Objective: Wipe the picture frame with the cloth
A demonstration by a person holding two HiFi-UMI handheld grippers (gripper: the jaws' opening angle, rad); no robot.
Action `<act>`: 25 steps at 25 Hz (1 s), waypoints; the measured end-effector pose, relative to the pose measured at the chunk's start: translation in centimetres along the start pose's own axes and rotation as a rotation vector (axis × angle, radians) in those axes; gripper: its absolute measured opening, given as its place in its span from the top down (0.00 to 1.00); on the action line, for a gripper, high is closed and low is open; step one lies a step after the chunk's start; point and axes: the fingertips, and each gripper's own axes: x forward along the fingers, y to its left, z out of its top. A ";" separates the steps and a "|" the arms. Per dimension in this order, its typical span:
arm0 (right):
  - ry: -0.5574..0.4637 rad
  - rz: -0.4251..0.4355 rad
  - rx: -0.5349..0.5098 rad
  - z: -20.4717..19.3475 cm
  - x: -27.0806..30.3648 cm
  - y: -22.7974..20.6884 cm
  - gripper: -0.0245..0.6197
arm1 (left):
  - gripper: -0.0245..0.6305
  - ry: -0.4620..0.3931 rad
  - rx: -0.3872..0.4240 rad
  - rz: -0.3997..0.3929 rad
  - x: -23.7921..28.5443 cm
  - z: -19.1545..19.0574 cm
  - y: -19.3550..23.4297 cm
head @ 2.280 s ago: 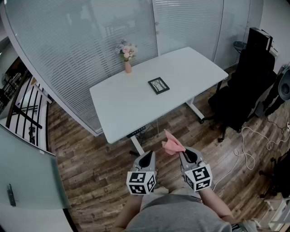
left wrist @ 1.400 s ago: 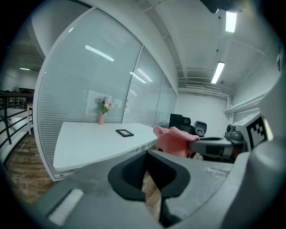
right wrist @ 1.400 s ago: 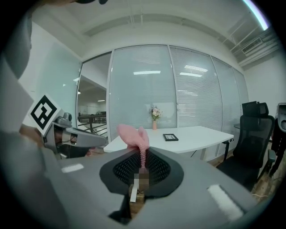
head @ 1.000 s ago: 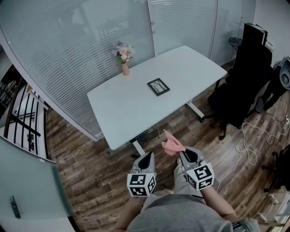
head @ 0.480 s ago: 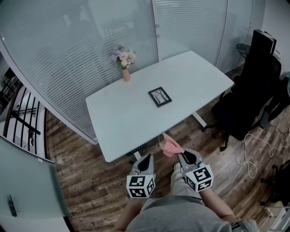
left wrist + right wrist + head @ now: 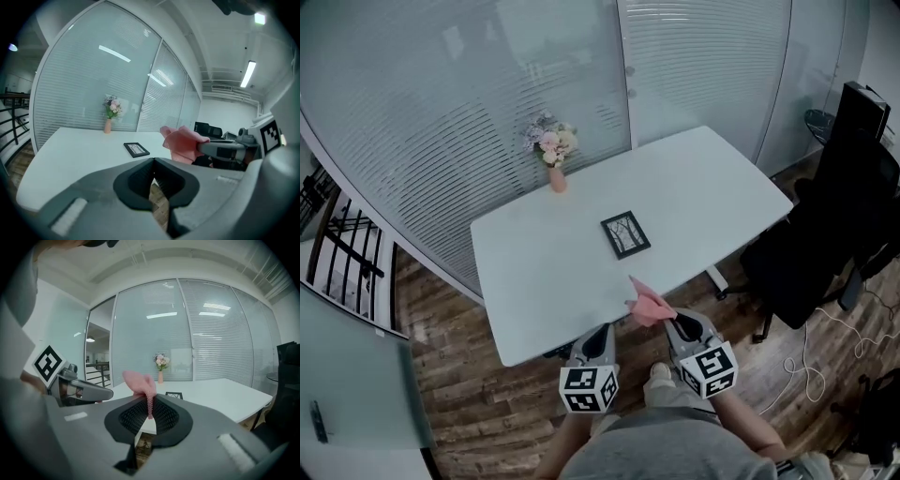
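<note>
Head view: the left gripper and the right gripper are held side by side at 6 o'clock, over the brown wooden plank floor just off the near edge of the white rectangular table. The fingers of the right gripper are clenched on a crumpled pink cloth, which sticks up above their tips and overlaps the table's near edge in this view. The fingers of the left gripper are pressed together with nothing between them.

The small black rectangular picture frame lies flat near the middle of the table, at 12 o'clock from the grippers and well apart from both. A pink vase of pale flowers stands upright at 10 o'clock from the frame, beside the frosted glass wall. A black office chair stands at 3 o'clock from the table.

Right gripper view: the cloth is pinched at its lower edge between the closed fingers.
</note>
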 end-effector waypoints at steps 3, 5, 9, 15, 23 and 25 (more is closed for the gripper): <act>0.001 0.021 -0.009 0.7 1.5 -2.5 0.94 | 0.96 -0.004 -0.005 0.023 2.5 1.1 0.0; 0.000 0.037 -0.013 1.2 2.4 -4.0 0.94 | 0.96 -0.009 -0.013 0.043 4.0 1.8 0.0; 0.002 0.070 -0.021 1.7 4.1 -6.5 0.94 | 0.96 -0.021 -0.021 0.080 6.7 3.0 -0.1; 0.006 0.125 -0.034 2.1 6.7 -9.2 0.94 | 0.96 -0.017 -0.036 0.135 9.5 3.6 0.3; 0.002 0.173 -0.052 2.4 9.1 -12.2 0.94 | 0.96 -0.008 -0.048 0.189 12.7 3.6 0.7; -0.003 0.182 -0.055 2.6 9.6 -12.6 0.94 | 0.96 -0.006 -0.055 0.201 13.1 3.6 0.9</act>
